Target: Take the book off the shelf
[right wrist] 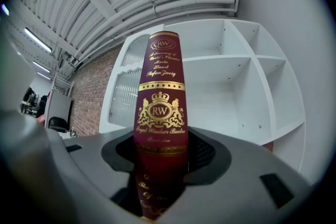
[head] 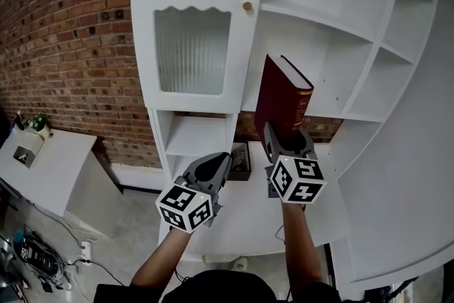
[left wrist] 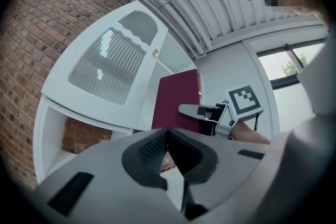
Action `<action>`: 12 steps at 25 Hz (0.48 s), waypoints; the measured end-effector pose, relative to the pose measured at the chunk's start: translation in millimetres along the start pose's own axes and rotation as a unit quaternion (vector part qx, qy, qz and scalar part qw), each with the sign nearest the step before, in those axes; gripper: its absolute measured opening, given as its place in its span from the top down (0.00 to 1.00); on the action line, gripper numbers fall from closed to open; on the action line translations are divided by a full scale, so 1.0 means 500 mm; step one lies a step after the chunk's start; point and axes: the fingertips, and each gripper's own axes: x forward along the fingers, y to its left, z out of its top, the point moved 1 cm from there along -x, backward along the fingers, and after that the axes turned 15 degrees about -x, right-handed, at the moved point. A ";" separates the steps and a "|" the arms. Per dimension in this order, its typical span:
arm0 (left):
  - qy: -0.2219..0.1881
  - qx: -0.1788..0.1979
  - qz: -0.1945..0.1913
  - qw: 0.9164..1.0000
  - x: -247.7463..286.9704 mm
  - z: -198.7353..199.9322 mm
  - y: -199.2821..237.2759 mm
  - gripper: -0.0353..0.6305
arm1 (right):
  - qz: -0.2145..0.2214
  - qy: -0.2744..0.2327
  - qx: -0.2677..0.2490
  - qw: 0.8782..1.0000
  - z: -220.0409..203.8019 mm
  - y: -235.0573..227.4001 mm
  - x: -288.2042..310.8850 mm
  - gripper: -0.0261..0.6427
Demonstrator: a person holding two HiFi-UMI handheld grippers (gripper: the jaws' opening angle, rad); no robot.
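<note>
The book (head: pixel 284 104), a maroon hardcover with gilt lettering, stands upright in front of the white shelf unit (head: pixel 312 18) and looks clear of its compartment. The right gripper (head: pixel 289 142) clamps the book's lower end across the covers, spine toward the person, holding it vertical for withdrawal. The left gripper (head: pixel 221 161) hangs closed and empty alongside, not needed.

Book (head: pixel 282 104): thick maroon hardcover, gold bands, a gold "RW" crest and gold lettering on the spine. It stands upright, slightly tilted, in front of the white shelf (head: pixel 316 16), just right of the shelf's glazed door. Its lower end is clamped between the right gripper's (head: pixel 287 142) jaws.
</note>
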 end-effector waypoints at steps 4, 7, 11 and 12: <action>0.001 -0.002 0.002 1.000 -0.025 -0.003 0.004 0.94 | 0.002 0.005 0.003 1.000 -0.008 0.024 -0.012 0.61; 0.002 -0.001 0.003 1.000 -0.042 -0.004 0.007 0.94 | 0.002 0.006 0.006 1.000 -0.013 0.038 -0.019 0.61; 0.006 -0.005 0.008 1.000 -0.061 -0.010 0.012 0.94 | 0.003 0.011 0.011 1.000 -0.025 0.053 -0.032 0.61; 0.006 -0.006 0.008 1.000 -0.063 -0.011 0.012 0.94 | 0.004 0.013 0.013 1.000 -0.029 0.055 -0.035 0.61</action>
